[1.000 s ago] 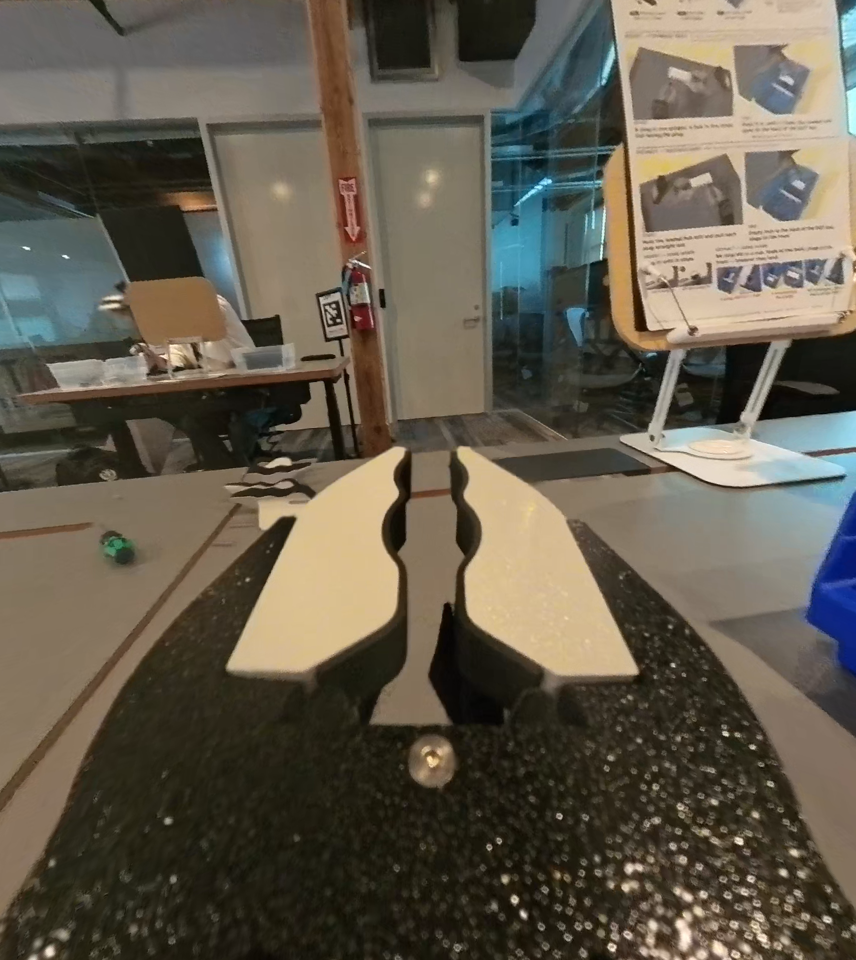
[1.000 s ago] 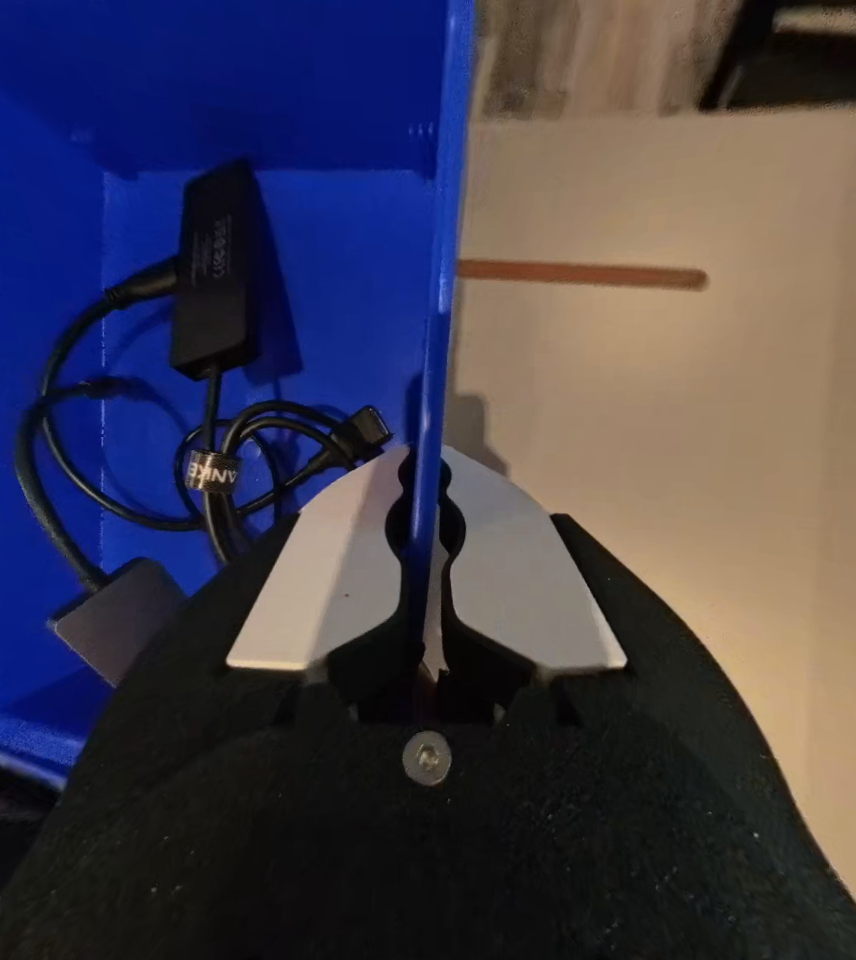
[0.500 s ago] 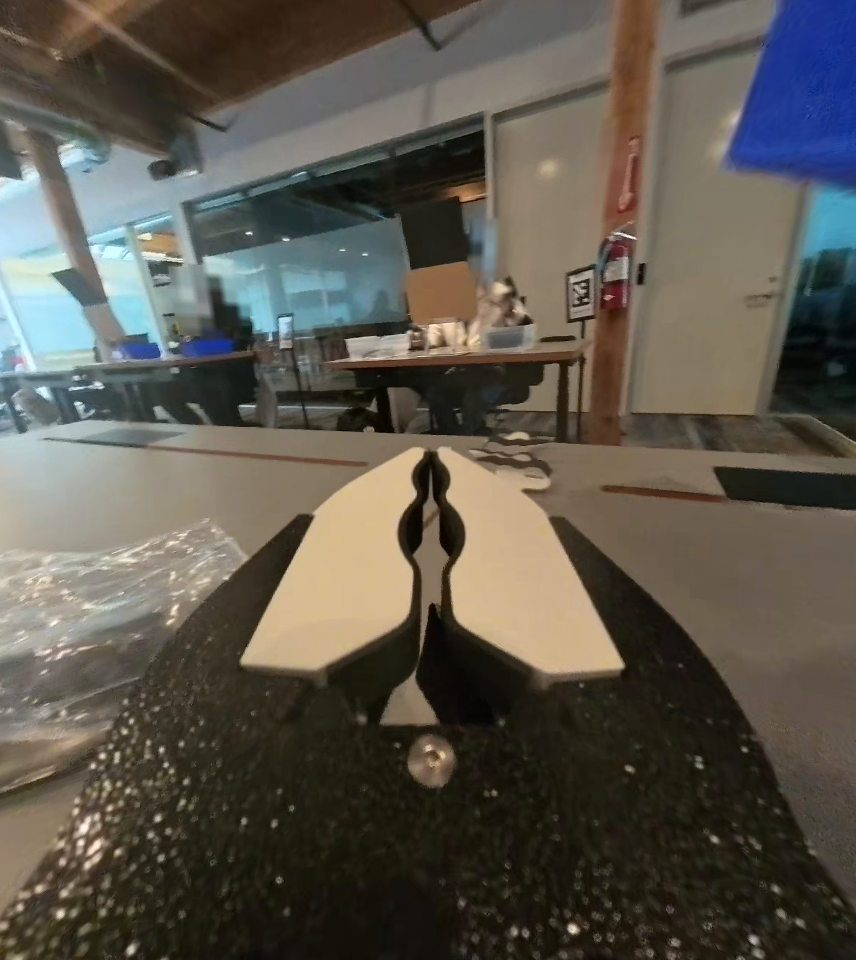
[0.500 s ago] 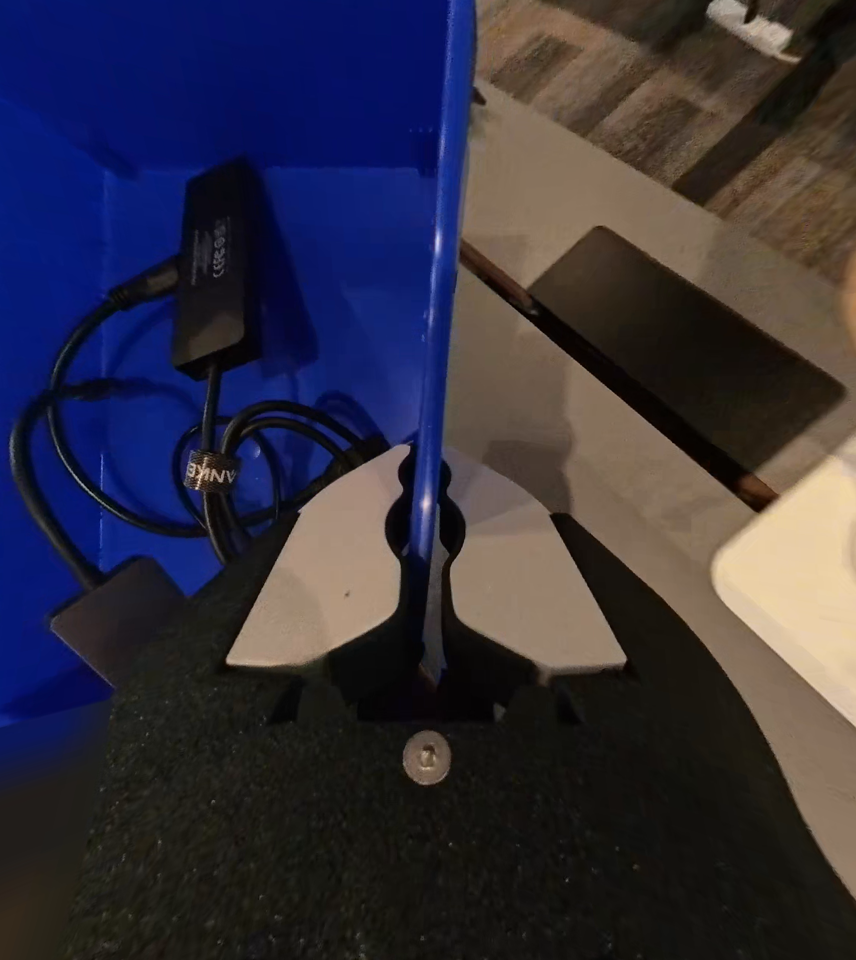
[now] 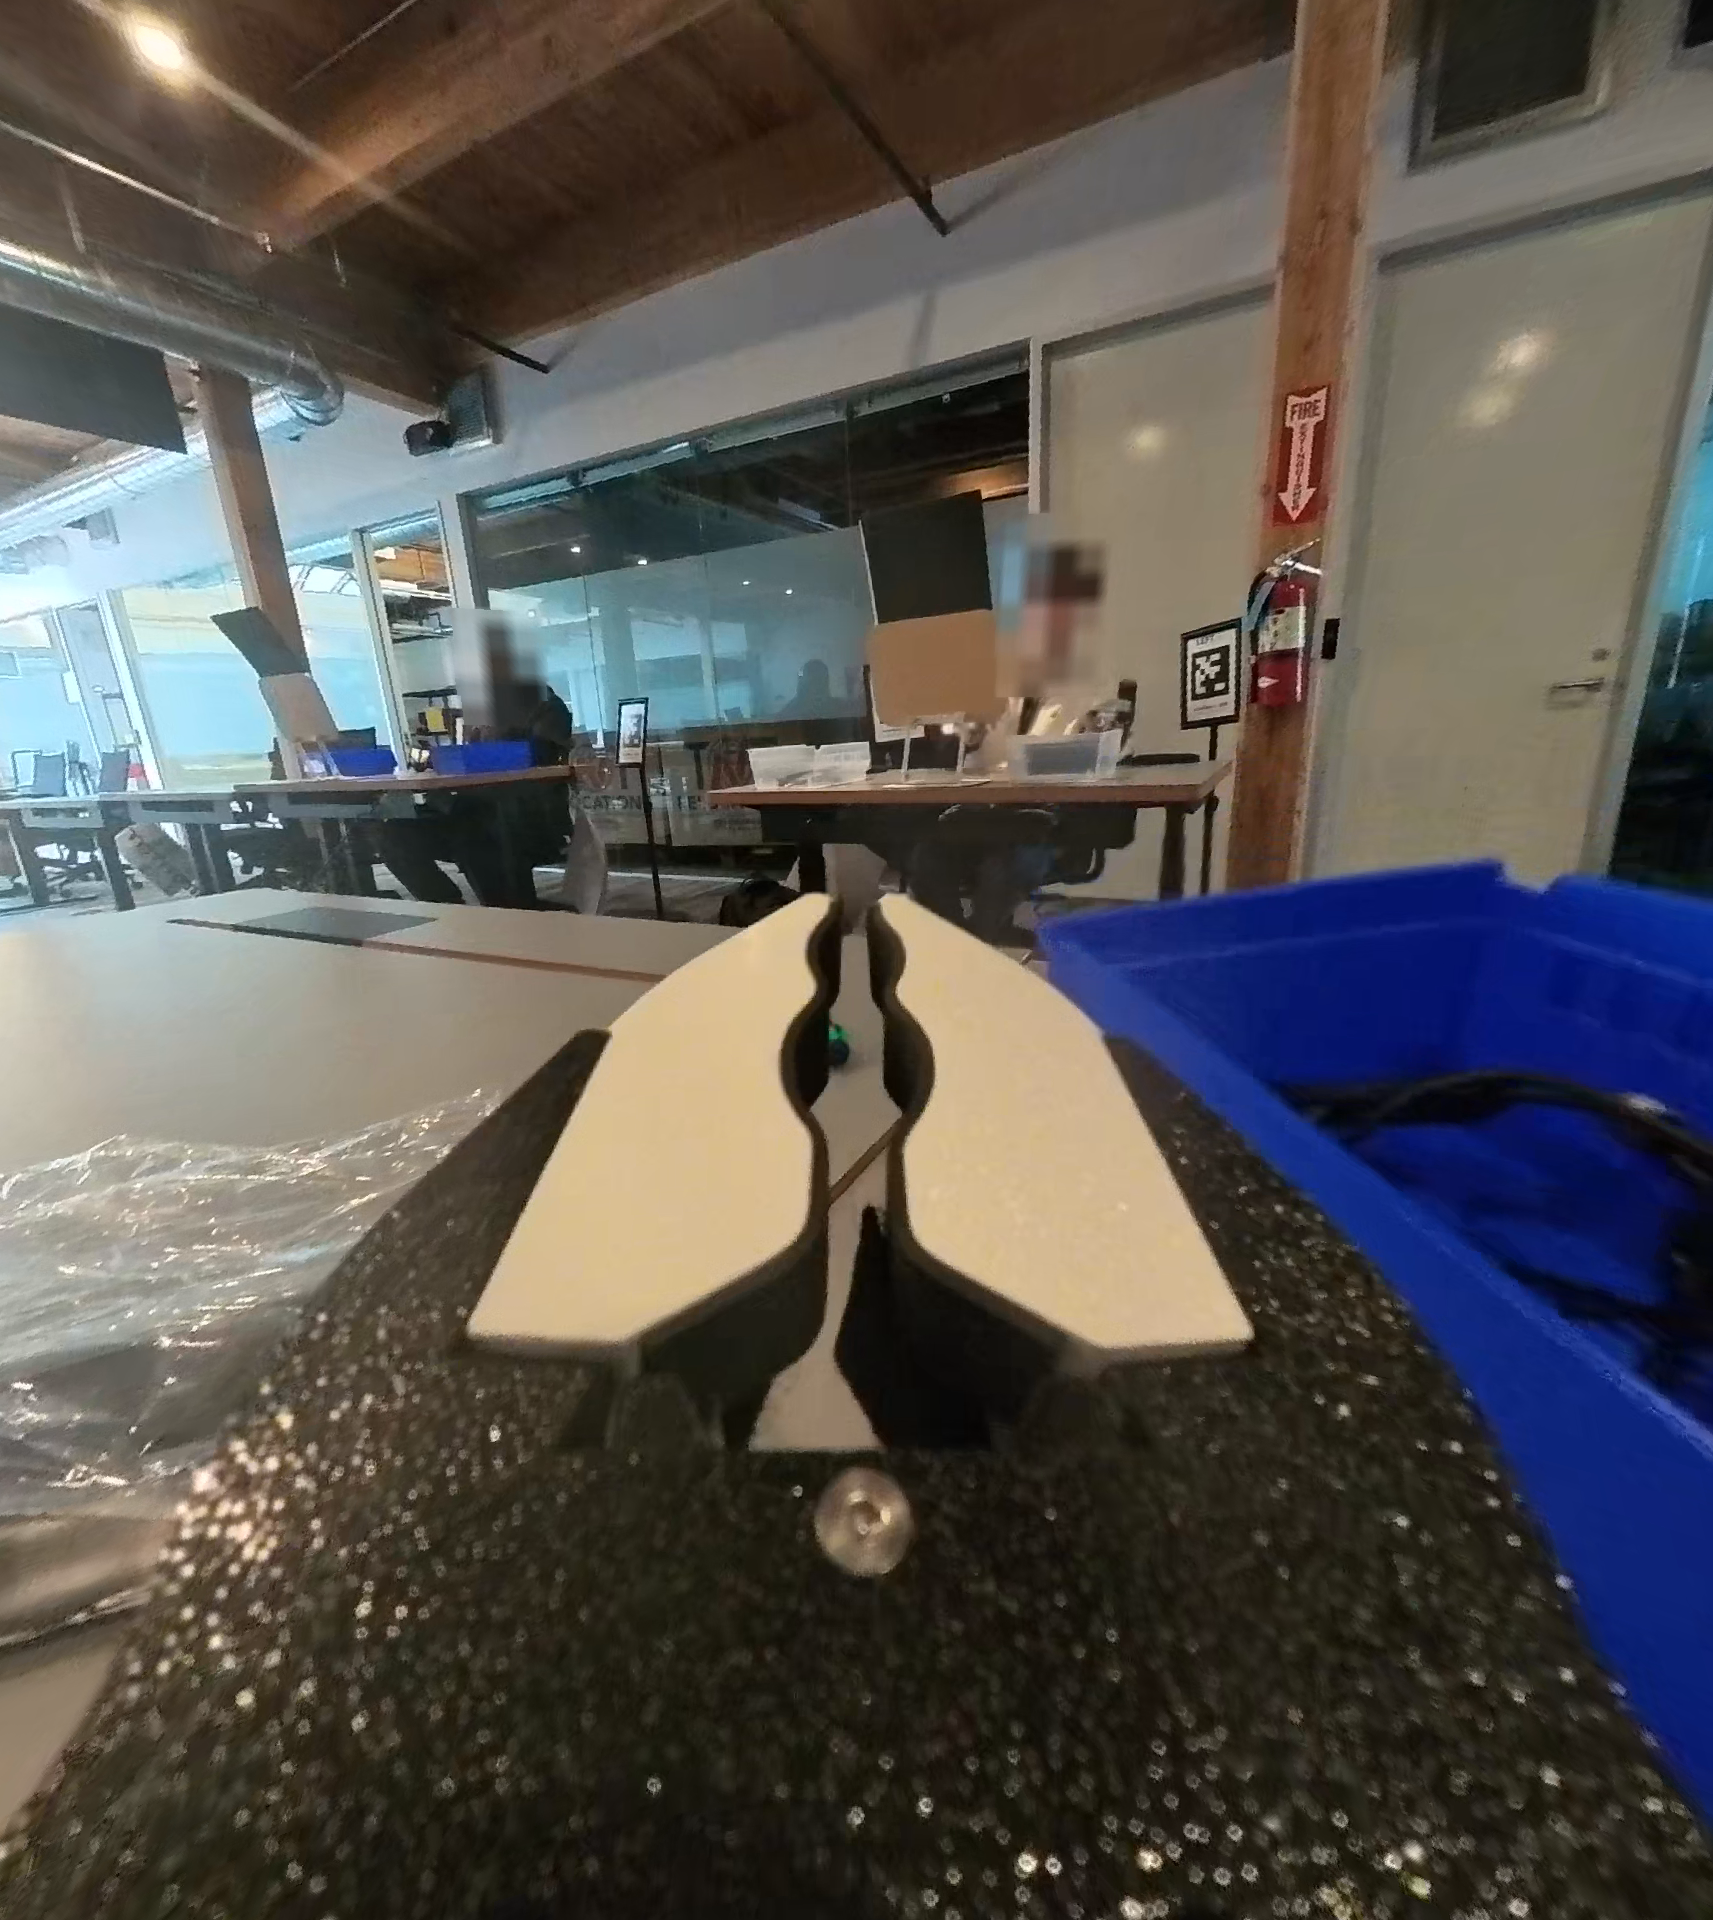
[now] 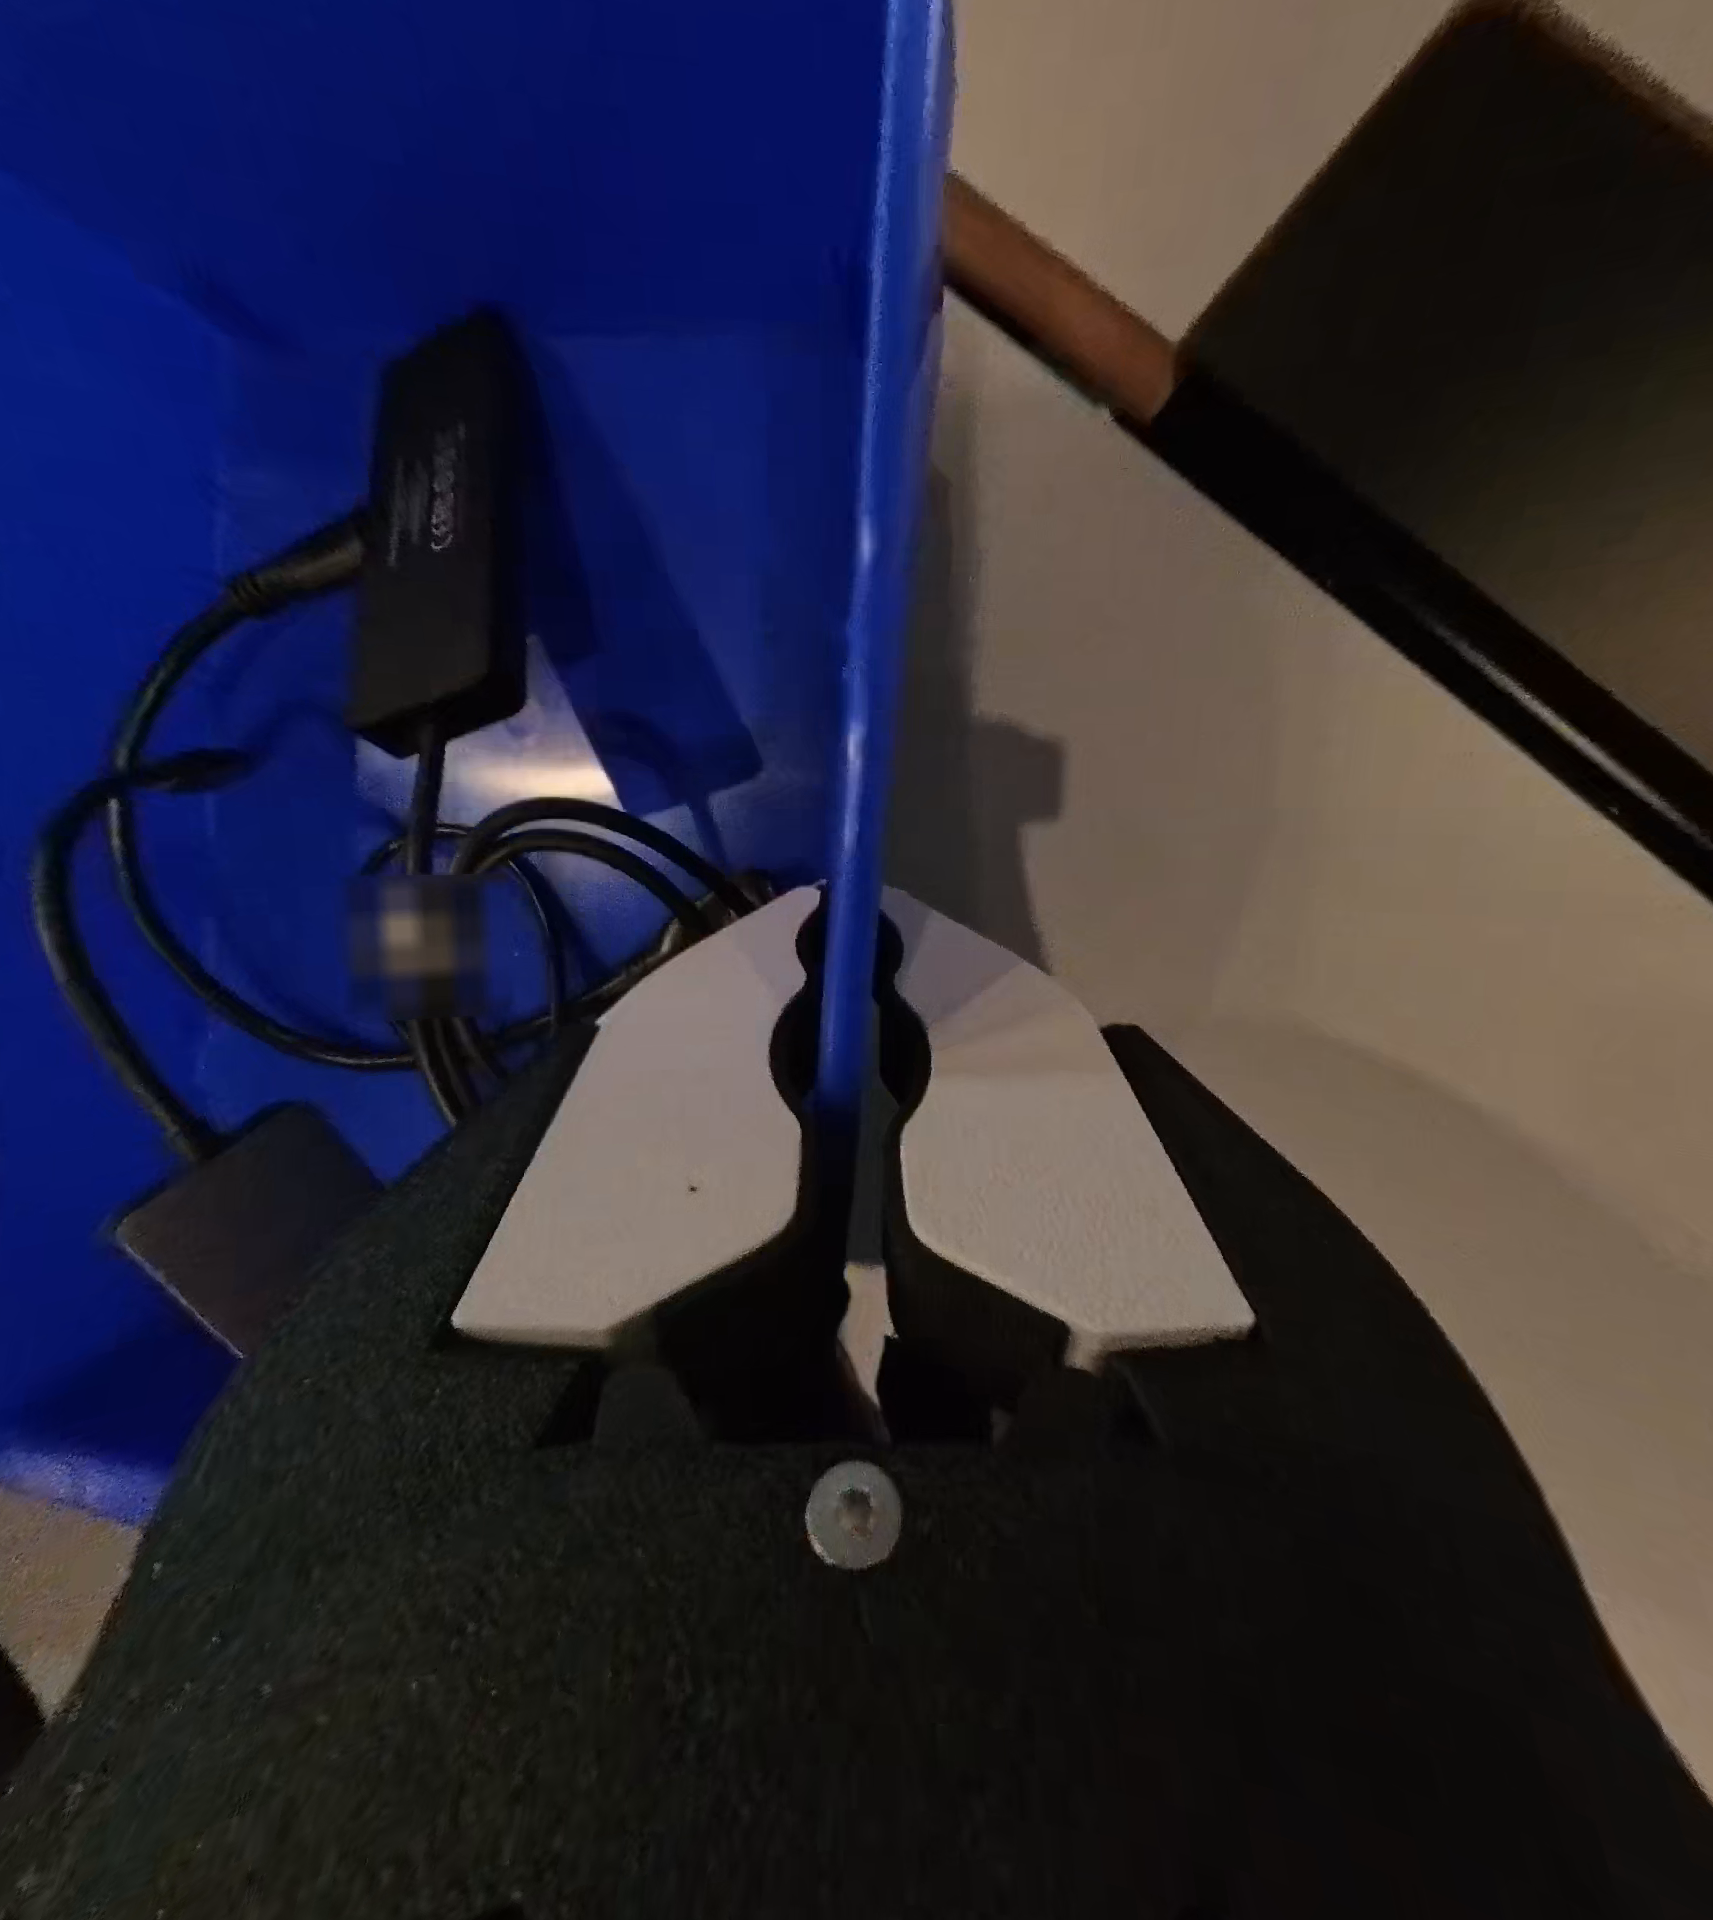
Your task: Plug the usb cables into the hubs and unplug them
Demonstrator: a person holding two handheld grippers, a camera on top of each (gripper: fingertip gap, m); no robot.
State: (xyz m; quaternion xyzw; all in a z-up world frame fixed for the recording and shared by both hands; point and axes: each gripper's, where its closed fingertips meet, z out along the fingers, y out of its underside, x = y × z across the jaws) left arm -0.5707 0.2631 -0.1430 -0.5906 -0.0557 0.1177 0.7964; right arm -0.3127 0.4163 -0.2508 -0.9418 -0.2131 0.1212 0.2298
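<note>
Grey table (image 5: pixel 156 1018), office behind. Right gripper (image 6: pixel 847 914) clenched on blue bin (image 6: pixel 888 520) wall; inside, slim black hub (image 6: pixel 441 540) and looped black cables (image 6: pixel 145 935). Left gripper (image 5: pixel 854 914) nearly closed, empty, beside bin.

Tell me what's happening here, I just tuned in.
The right gripper is shut on the side wall of the blue bin. Inside lie a black hub, a grey hub and coiled cables; none are being handled yet. The left gripper hovers nearly shut and empty over the table, beside the bin, with clear plastic wrap on its left.
</note>
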